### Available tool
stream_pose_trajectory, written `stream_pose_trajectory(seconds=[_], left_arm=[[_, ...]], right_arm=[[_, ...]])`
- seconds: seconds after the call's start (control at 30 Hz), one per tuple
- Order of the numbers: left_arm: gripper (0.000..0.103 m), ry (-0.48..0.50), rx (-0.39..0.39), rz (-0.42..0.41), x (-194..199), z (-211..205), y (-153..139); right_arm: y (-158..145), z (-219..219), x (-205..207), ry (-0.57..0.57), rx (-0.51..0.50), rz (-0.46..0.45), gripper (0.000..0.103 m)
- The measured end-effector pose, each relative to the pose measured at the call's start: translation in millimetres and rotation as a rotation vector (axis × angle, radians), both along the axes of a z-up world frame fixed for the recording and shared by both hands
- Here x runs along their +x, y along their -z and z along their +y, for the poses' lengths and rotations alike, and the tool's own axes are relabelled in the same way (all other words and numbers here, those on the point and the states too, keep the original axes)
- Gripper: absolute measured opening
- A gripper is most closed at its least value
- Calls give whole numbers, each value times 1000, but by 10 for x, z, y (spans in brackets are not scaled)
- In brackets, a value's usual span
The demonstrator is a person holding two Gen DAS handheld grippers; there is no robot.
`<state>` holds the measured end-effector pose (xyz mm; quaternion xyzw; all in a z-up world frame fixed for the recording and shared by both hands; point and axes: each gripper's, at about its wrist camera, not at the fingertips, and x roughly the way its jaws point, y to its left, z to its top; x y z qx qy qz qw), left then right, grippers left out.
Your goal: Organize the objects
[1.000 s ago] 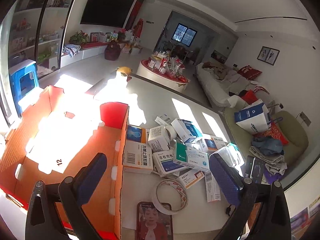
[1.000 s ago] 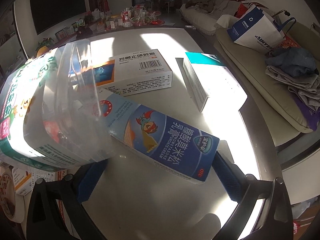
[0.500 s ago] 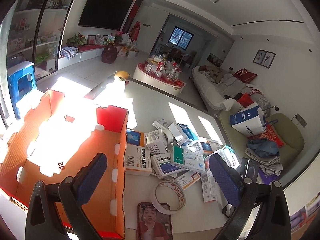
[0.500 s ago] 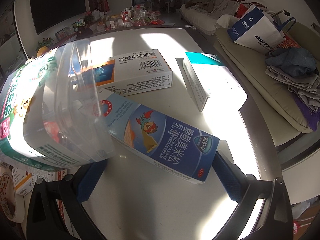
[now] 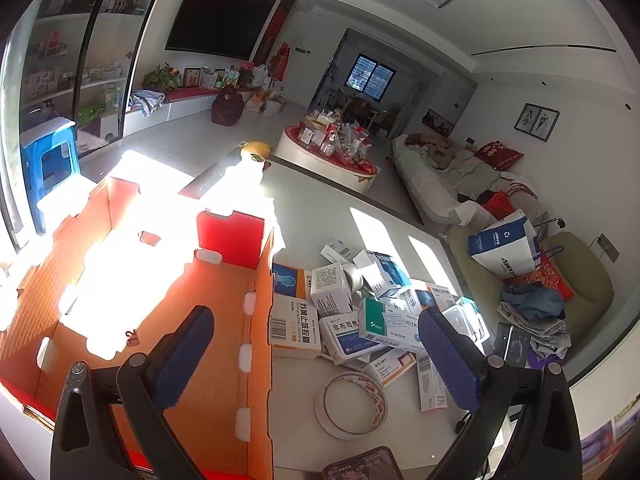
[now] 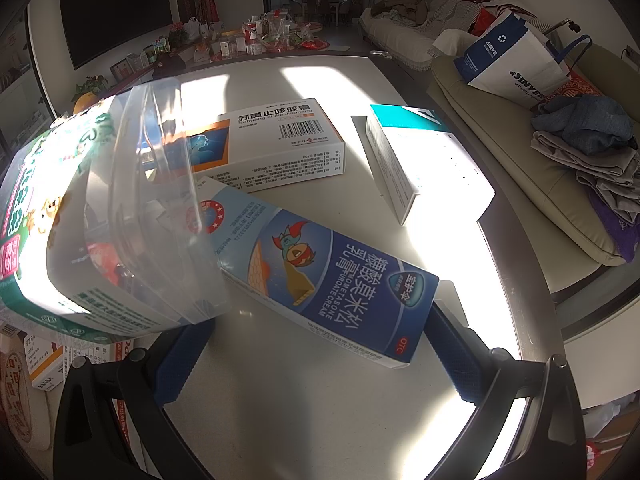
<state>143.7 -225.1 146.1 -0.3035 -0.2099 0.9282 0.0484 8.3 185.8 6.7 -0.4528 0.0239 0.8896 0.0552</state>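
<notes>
In the left wrist view my left gripper (image 5: 314,332) hangs open and empty above the table, over the right wall of an open orange cardboard box (image 5: 256,320). A pile of several medicine boxes (image 5: 372,312) lies just right of that box. In the right wrist view my right gripper (image 6: 316,332) is open and low over the table. A blue cream box (image 6: 320,272) lies slantwise between its fingers, one end close to the right finger. A clear plastic pack (image 6: 120,208) leans over the left finger. Beyond lie a white and orange box (image 6: 272,140) and a white and teal box (image 6: 400,152).
A roll of tape (image 5: 352,404) and a phone (image 5: 360,466) lie on the table near me. The table's right edge (image 6: 520,240) borders a sofa with folded clothes (image 6: 580,152) and a paper bag (image 6: 508,60). More small boxes (image 6: 40,364) sit at the lower left.
The left wrist view has pulled up and back a little, so the cardboard box and pile look slightly farther. The right gripper and the blue box have not moved.
</notes>
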Motion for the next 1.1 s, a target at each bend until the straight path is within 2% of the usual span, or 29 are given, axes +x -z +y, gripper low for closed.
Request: stream_pose_trajectory(seconds=[0.33, 0.57, 0.77, 1.1], left_arm=[[103, 24, -6, 0, -150, 18, -49], [103, 80, 21, -43, -351, 39, 15], [103, 44, 66, -74, -398, -75, 123], [103, -6, 63, -109, -453, -179, 247]], right_arm=[[5, 2, 2, 0, 0, 1, 103], [6, 3, 4, 0, 0, 1, 103], [6, 2, 3, 0, 0, 1, 103], [6, 1, 3, 0, 0, 1, 103]])
